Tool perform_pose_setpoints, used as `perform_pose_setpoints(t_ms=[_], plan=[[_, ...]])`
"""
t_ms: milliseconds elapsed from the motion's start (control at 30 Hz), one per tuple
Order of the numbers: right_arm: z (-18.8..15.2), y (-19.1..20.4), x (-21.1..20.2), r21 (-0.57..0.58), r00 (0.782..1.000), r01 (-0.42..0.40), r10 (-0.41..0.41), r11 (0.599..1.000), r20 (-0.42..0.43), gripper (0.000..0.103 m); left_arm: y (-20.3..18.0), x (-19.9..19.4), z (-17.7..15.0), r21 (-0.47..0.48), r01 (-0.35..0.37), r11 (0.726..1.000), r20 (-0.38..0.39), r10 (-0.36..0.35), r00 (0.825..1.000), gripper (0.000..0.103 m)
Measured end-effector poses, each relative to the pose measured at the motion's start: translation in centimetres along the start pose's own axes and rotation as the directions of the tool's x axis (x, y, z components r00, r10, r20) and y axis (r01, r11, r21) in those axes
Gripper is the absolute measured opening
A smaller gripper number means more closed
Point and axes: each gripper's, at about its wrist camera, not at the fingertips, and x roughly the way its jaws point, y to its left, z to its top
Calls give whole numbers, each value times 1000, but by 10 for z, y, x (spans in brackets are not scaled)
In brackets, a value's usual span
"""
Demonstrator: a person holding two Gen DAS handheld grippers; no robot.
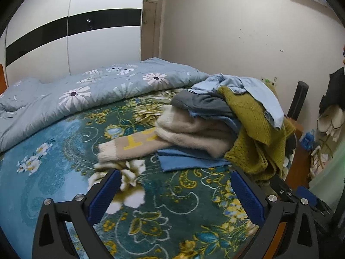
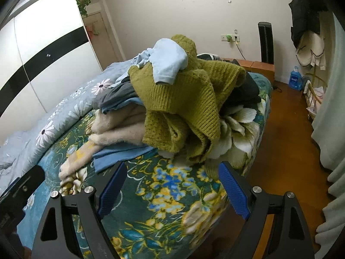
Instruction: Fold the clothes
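1. The left tongs [image 1: 174,185] are open and hold nothing; they hang over the flowered blanket [image 1: 64,133] of the bed, in front of the pile of clothes [image 1: 215,125].
2. The right tongs [image 2: 171,178] are also open and empty, just before the same pile, near the edge of the bed.
3. In the pile, a green knitted sweater [image 2: 183,99] lies on top and hangs down at the front, with a pale blue garment [image 2: 168,62] lying over it.
4. Under it lie a grey garment [image 1: 200,103], a fluffy beige sweater [image 1: 194,131] and a blue cloth [image 1: 183,159] at the bottom.
5. One beige sleeve [image 1: 129,146] with yellow marks stretches out on the blanket.
6. A light blue quilt [image 1: 86,90] with white flowers lies behind, beside a white wardrobe [image 1: 64,32].
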Motion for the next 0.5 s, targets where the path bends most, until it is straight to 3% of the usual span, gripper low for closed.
perform_pose_setpoints(t_ms=[200,500], plan=[[2,0,2,-50,999,9,-7,999,34,88,1,17,-3,-21,26,999,-2,-26,1000,103],[1,17,14,-137,996,87,-85,987,24,88,2,43,-8,-53,64,997,-3,-65,998,103]])
